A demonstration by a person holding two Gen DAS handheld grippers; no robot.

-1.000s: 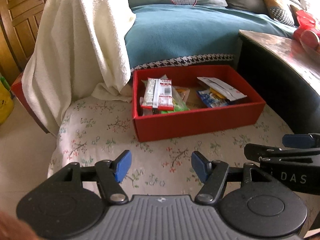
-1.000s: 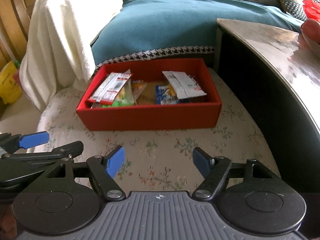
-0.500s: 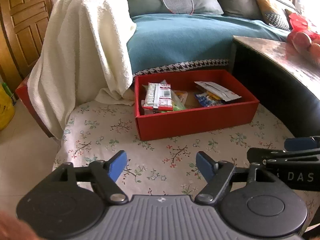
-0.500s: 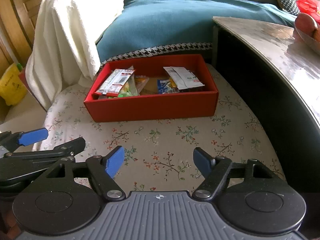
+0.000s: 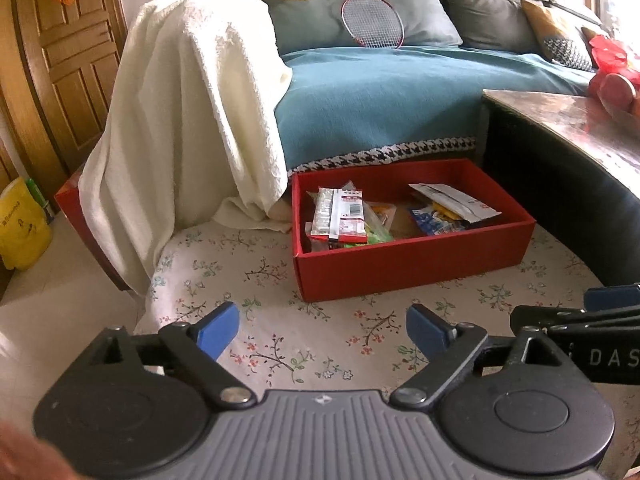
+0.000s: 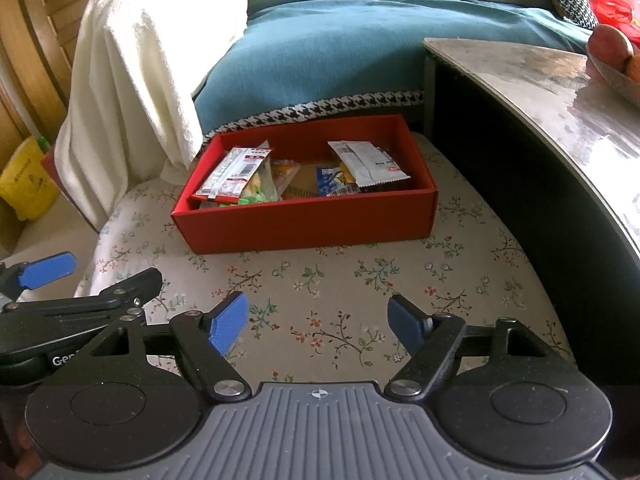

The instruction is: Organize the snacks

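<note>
Snacks (image 6: 304, 176) sit loose in the red box (image 6: 312, 220) on the floral cushion (image 6: 340, 280), and both our grippers hang empty, well short of it.

We hold the left gripper (image 5: 322, 330) and the right gripper (image 6: 318, 322) with fingers spread wide, nothing between them, side by side above the cushion on the near side of the box. By our reading nothing lies outside the box, so the step in hand is tidying what is inside, or finishing. To do it well we would come in over the near wall from above, not across it, since the box looks light and could slide. The long red-and-white packet (image 5: 340, 216) leans on the left pile and the grey-white packet (image 6: 366, 162) lies atop the blue one (image 6: 332, 180); we would pinch each by a flat edge and lift the top ones first.
</note>
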